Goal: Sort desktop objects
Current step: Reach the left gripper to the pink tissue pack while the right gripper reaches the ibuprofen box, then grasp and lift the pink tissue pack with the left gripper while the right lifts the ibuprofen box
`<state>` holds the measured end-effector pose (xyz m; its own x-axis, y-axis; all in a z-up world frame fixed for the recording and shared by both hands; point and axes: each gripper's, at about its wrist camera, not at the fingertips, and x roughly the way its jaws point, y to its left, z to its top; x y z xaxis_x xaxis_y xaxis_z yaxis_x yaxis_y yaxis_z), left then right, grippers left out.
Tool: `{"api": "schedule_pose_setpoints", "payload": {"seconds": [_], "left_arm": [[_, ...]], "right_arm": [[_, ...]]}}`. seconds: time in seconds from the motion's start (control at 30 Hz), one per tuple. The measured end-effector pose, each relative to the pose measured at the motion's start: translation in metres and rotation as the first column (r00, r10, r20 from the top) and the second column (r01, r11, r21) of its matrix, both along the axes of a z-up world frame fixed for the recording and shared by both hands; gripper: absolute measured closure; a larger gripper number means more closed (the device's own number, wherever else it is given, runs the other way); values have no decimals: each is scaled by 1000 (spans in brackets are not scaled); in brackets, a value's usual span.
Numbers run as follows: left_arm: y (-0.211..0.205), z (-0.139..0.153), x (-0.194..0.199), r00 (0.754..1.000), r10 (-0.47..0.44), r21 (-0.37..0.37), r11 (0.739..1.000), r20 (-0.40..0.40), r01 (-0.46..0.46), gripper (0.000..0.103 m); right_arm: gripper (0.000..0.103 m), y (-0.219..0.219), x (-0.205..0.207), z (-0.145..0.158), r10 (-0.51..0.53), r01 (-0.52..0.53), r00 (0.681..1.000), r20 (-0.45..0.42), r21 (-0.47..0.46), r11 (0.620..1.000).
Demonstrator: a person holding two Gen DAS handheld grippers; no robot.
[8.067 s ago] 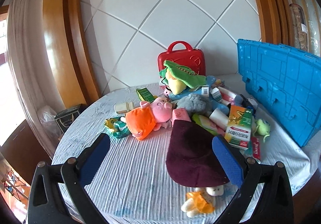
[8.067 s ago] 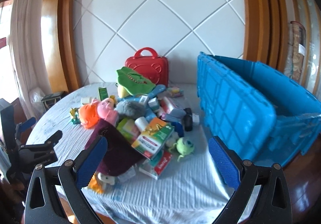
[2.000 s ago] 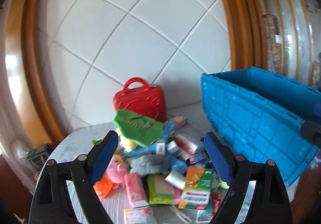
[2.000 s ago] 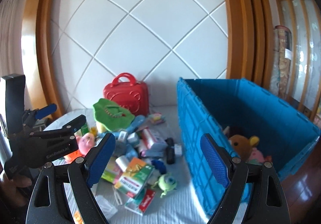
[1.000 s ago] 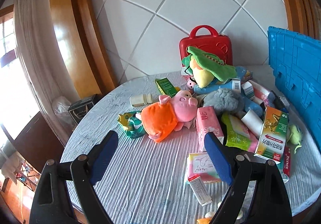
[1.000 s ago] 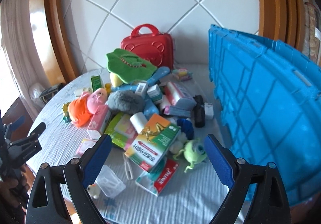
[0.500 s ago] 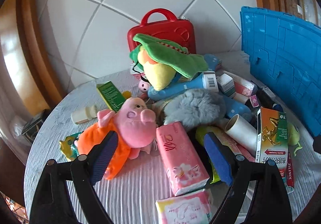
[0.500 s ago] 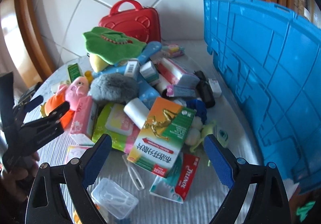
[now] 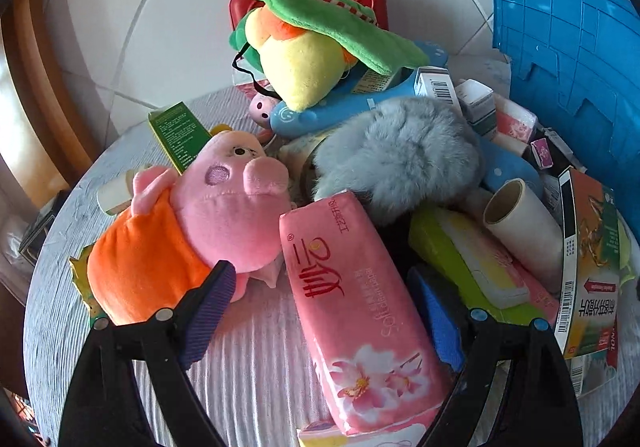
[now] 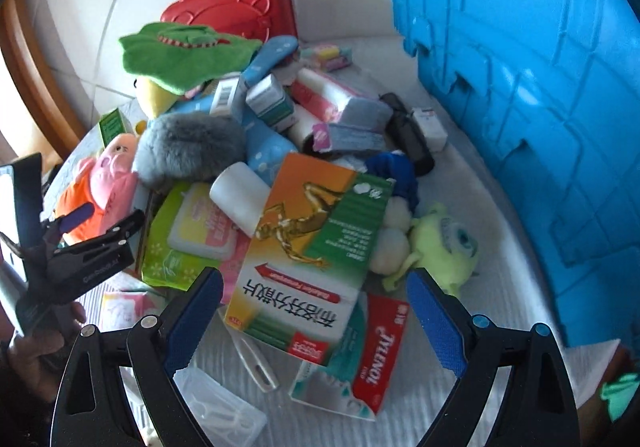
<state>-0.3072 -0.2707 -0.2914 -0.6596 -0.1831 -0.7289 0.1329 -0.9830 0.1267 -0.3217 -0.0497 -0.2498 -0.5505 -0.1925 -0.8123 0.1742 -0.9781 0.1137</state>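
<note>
A heap of toys and packs lies on the round clothed table (image 9: 256,375). My left gripper (image 9: 324,311) is open, its jaws either side of a pink tissue pack (image 9: 356,311), beside the pink pig plush (image 9: 200,223). My right gripper (image 10: 314,319) is open, its jaws either side of an orange-green medicine box (image 10: 308,247). The left gripper also shows in the right wrist view (image 10: 100,221). A grey fluffy toy (image 9: 396,155), a green crocodile plush (image 9: 320,27) and a green one-eyed monster plush (image 10: 440,243) lie in the heap.
A big blue crate (image 10: 528,95) stands at the right with its wall close to the heap. A red case (image 10: 236,7) stands against the tiled wall behind. A Tylenol box (image 10: 372,359), a clear plastic box (image 10: 216,407) and a paper roll (image 9: 524,223) lie near the front.
Both grippers have moved down and closer to the heap. The left one now straddles the pink tissue pack, the right one the orange-green medicine box.
</note>
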Motion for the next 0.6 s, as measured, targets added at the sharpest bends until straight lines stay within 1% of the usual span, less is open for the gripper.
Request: {"api": "schedule_pose_setpoints", "payload": {"seconds": [0.1,0.2,0.33,0.43,0.53,0.57,0.6], "left_arm": [[-5,-1,-1,1000,-5,17,1000,-1,5,15],[-6,-1,-2,1000,-11,24,1000,-2,11,15],[-6,-2,-3,999,-40,15,999,-4,40,15],[-7,-6,-2,999,-47,23,999,-2,47,15],[-9,-12,-1,998,-54,40,998,13,54,15],[-9,-15,-1,998,-61,44,997,20,61,18],[-8,-17,-1,997,-76,53,996,25,74,24]], "right_arm": [[9,-14,-9,-16,-25,24,999,23,37,999],[9,-26,-19,-34,-93,89,995,40,79,993],[9,-28,-24,-48,-163,159,986,44,80,984],[9,-33,-29,-59,-177,170,982,64,98,981],[13,-35,-31,-59,-186,179,981,51,107,978],[14,-38,-32,-59,-176,169,983,44,130,977],[14,-40,-32,-60,-167,159,985,41,150,976]]}}
